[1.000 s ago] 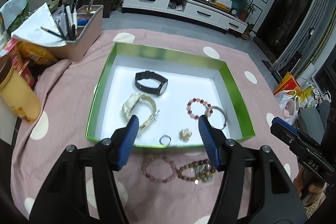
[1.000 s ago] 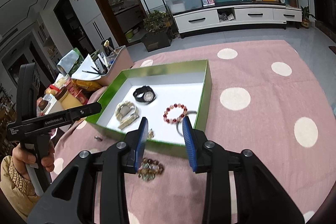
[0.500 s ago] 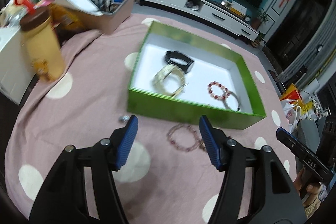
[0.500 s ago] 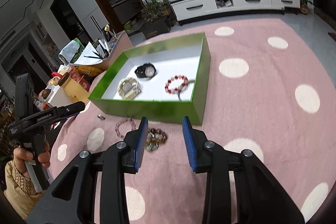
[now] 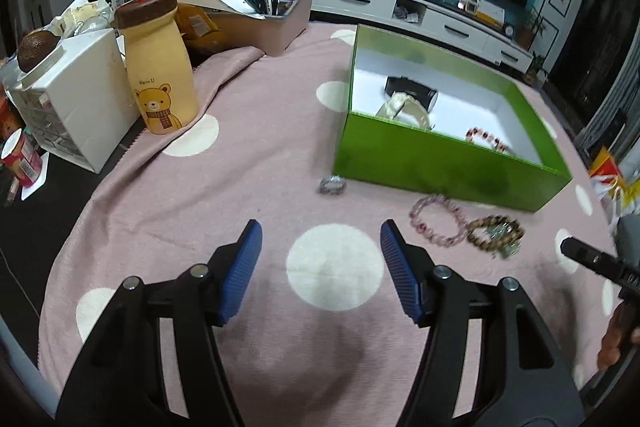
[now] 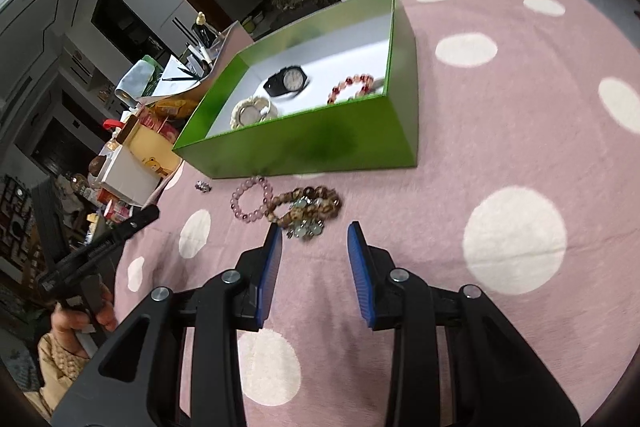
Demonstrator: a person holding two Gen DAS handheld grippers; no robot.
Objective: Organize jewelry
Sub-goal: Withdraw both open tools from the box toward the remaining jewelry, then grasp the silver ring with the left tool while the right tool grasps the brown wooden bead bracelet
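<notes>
A green box (image 5: 448, 163) (image 6: 304, 147) with a white floor sits on the pink dotted cloth. Inside lie a black watch (image 6: 289, 81), a cream watch (image 6: 252, 111) and a red bead bracelet (image 6: 352, 87). In front of the box lie a small silver ring (image 5: 332, 184) (image 6: 202, 185), a pink bead bracelet (image 5: 438, 220) (image 6: 250, 202) and a brown bead bracelet with charms (image 5: 496, 234) (image 6: 306, 209). My left gripper (image 5: 320, 233) is open over the cloth, short of the ring. My right gripper (image 6: 314, 233) is open and empty, just short of the brown bracelet.
On the left stand a yellow bear bottle (image 5: 158, 65), a white drawer unit (image 5: 74, 99) and a pink organiser with pens (image 5: 264, 23). The other gripper and a hand (image 6: 80, 311) show at the left edge of the right wrist view.
Both grippers have sunk toward the cloth. The left one drew back and shifted left, off the box. The right one moved closer to the brown bracelet.
</notes>
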